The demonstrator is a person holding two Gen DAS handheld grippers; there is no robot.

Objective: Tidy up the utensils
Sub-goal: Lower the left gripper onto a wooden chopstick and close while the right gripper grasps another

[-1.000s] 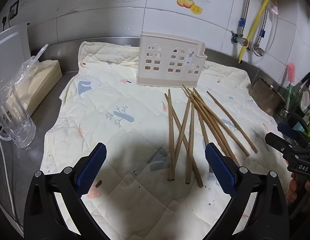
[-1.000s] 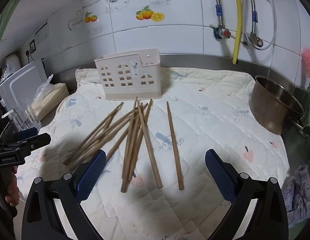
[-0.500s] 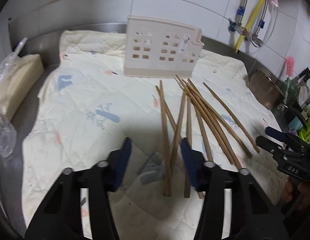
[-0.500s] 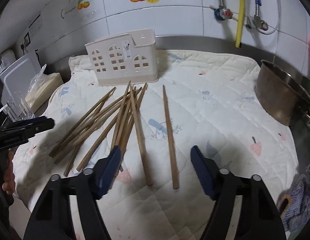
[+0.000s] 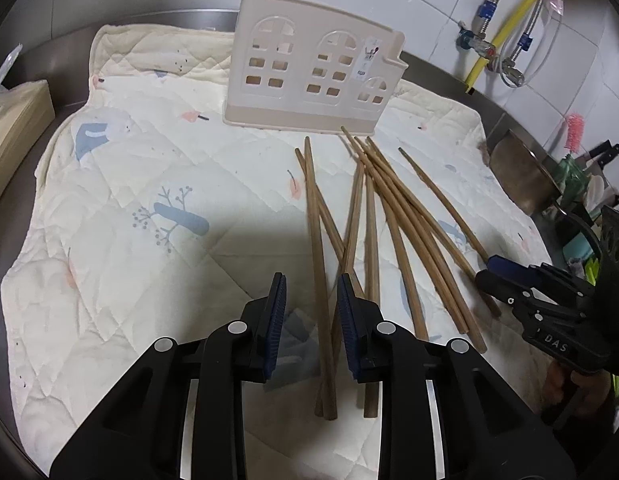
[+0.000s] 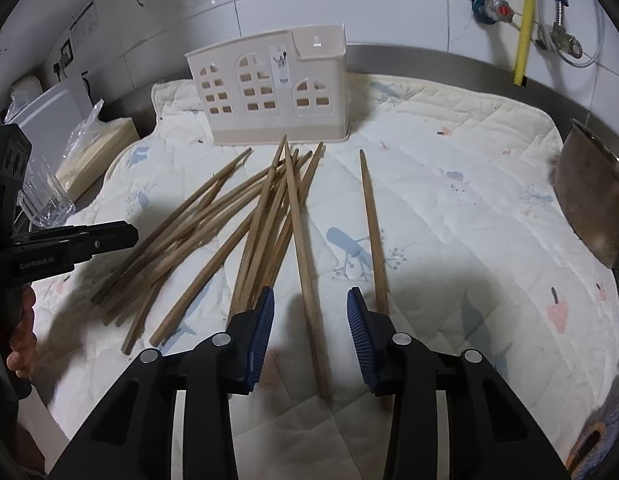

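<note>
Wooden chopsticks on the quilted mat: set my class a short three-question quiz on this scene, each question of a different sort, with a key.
1. True or false: the beige plastic utensil holder with window-shaped cut-outs lies flat on its side.
2. Multiple choice: in the right wrist view, what lies between the pads of the right tongs? A) one brown wooden chopstick B) a spoon C) nothing
3. Fill in: the loose chopsticks rest on a cream quilted ____.

Key: 1 false, it stands upright. 2 A, with the jaws closing and not yet pressing. 3 mat.
</note>
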